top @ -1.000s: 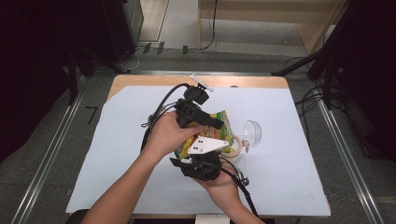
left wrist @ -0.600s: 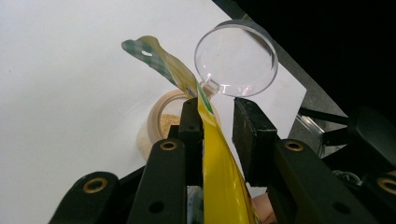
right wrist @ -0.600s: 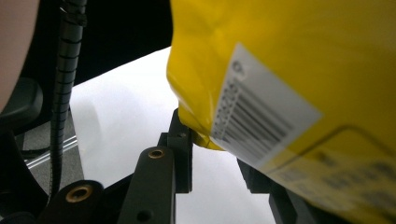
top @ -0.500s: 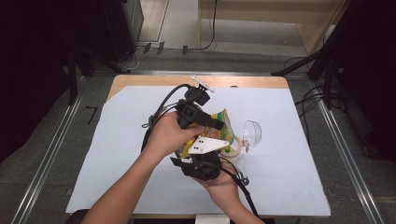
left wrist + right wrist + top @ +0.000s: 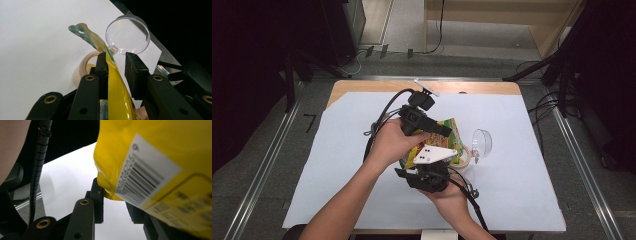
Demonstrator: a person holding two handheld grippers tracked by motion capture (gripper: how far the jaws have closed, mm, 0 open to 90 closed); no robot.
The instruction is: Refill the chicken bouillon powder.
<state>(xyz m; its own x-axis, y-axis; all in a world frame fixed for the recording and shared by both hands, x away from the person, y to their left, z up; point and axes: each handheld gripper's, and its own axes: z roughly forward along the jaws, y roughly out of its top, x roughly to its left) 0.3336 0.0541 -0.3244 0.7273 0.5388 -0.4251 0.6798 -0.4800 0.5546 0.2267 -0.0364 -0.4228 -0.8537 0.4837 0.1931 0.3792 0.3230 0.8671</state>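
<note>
A yellow and green packet (image 5: 451,131) hangs tilted between both grippers, above a small beige round pot (image 5: 463,159) with pale granules in it. The pot's clear lid (image 5: 482,141) stands flipped open on its right. My left gripper (image 5: 439,131) comes from the left. In the left gripper view its jaws (image 5: 115,65) hold the packet (image 5: 113,82), whose torn top points at the pot (image 5: 86,67) and lid (image 5: 127,35). My right gripper (image 5: 432,162) reaches up from below. The packet's barcoded bottom corner (image 5: 150,157) sits in the right gripper (image 5: 115,195), hiding one jaw.
A white sheet (image 5: 337,165) covers the wooden table (image 5: 362,86). Cables trail from both grippers, one (image 5: 37,165) close beside the right gripper. Metal rails and floor surround the table, with a dark rack at the far left.
</note>
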